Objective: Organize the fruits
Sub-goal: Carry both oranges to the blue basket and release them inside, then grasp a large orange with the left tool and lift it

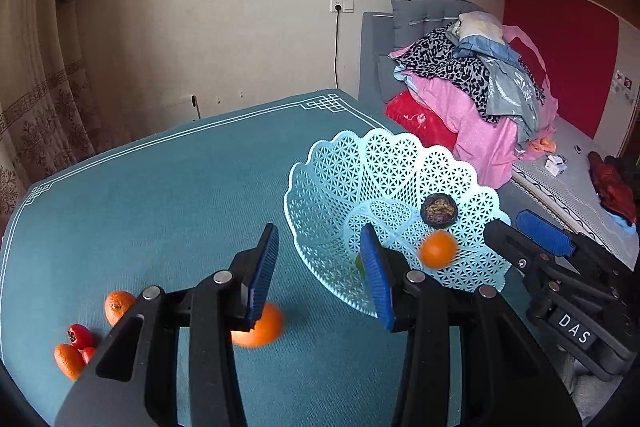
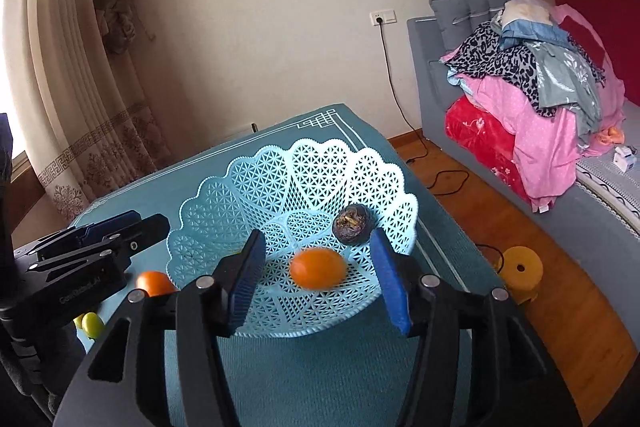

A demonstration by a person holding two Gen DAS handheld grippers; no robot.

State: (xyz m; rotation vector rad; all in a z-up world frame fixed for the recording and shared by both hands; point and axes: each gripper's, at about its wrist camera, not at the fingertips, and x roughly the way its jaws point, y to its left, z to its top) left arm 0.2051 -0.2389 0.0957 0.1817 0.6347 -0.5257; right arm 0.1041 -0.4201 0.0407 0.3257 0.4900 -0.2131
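A light blue lattice basket stands on the teal table. Inside it lie a dark wrinkled fruit and an orange, which looks blurred. My right gripper is open above the basket's near rim, with the orange between its pads and not touching them; it also shows in the left wrist view. My left gripper is open and empty left of the basket, over another blurred orange on the table.
Two more oranges and small red fruits lie at the table's near left. Small green fruits lie by the left gripper. A bed with piled clothes stands right of the table. A yellow stool stands on the floor.
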